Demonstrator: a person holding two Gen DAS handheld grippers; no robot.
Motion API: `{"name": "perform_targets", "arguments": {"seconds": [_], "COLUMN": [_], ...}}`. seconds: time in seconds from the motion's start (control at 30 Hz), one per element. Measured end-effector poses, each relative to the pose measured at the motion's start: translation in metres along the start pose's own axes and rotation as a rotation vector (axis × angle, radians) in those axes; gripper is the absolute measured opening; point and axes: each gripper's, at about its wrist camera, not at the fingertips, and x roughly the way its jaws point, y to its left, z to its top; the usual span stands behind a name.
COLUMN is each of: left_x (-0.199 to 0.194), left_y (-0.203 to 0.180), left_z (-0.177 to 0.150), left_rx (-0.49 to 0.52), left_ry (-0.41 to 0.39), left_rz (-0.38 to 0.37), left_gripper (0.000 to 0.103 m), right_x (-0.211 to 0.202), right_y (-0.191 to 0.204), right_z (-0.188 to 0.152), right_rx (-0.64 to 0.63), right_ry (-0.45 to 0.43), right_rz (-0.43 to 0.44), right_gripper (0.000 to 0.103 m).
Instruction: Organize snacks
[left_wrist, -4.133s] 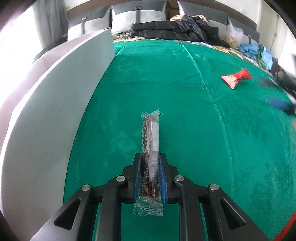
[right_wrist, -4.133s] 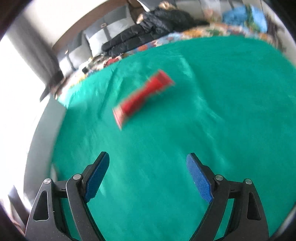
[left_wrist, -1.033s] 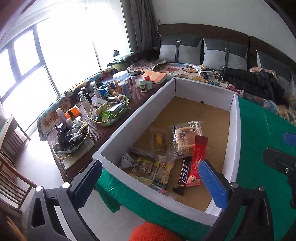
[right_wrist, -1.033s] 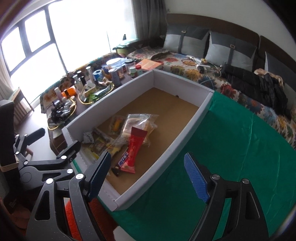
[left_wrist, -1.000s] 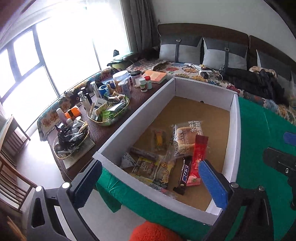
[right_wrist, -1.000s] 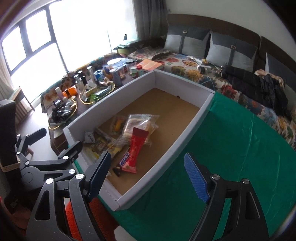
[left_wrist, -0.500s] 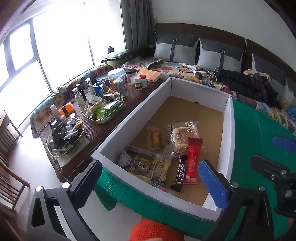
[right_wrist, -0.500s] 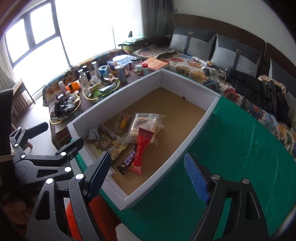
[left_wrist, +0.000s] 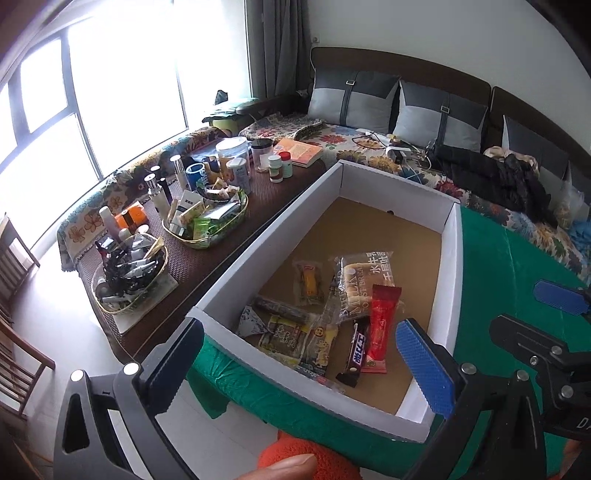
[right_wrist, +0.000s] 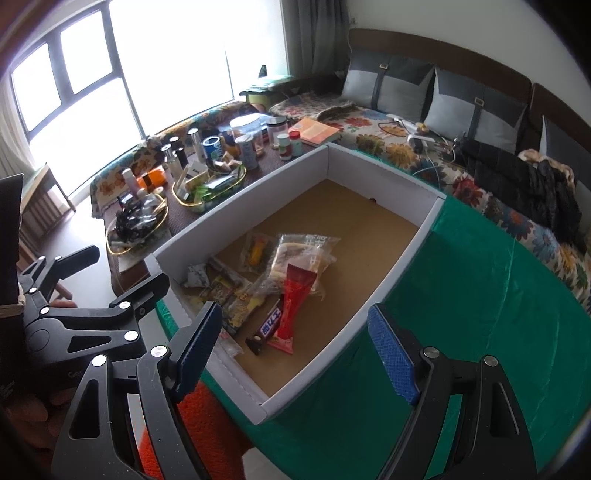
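Note:
A white cardboard box (left_wrist: 454, 258) (right_wrist: 402, 258) sits on the green cloth at the table's left edge. Inside lie several snacks: a red stick pack (left_wrist: 382, 328) (right_wrist: 293, 306), a dark chocolate bar (left_wrist: 357, 350) (right_wrist: 267, 326), a clear bread bag (left_wrist: 360, 284) (right_wrist: 299, 254), a small yellow snack (left_wrist: 308, 282) and dark wrappers (left_wrist: 284, 334). My left gripper (left_wrist: 303, 373) is open and empty, held high over the box's near end. My right gripper (right_wrist: 295, 343) is open and empty, also raised above the box's near corner.
A low brown side table (left_wrist: 207, 258) beside the box carries wire baskets, bottles and jars. A sofa (left_wrist: 406, 147) with cushions and a black jacket runs behind. Green cloth (right_wrist: 461, 332) covers the table right of the box. A wooden chair (left_wrist: 14, 295) stands at the left.
Seconds ago my left gripper held a dark snack stick and a red pack lay on the cloth; both lie in the box now. Over the last second both grippers rose slightly.

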Motion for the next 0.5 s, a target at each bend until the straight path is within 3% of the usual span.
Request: {"name": "perform_targets", "arguments": {"seconds": [0.5], "left_x": [-0.0056], "left_y": [0.0052], "left_z": [0.0055], "left_rx": [-0.026], "left_ry": [-0.001], "left_rz": [0.048], "left_gripper": [0.103], "right_x": [-0.0035], "right_y": [0.0109], "right_z": [0.0091], "right_rx": [-0.013], "right_ry": [0.001], "right_rz": [0.006], "right_gripper": [0.084]}}
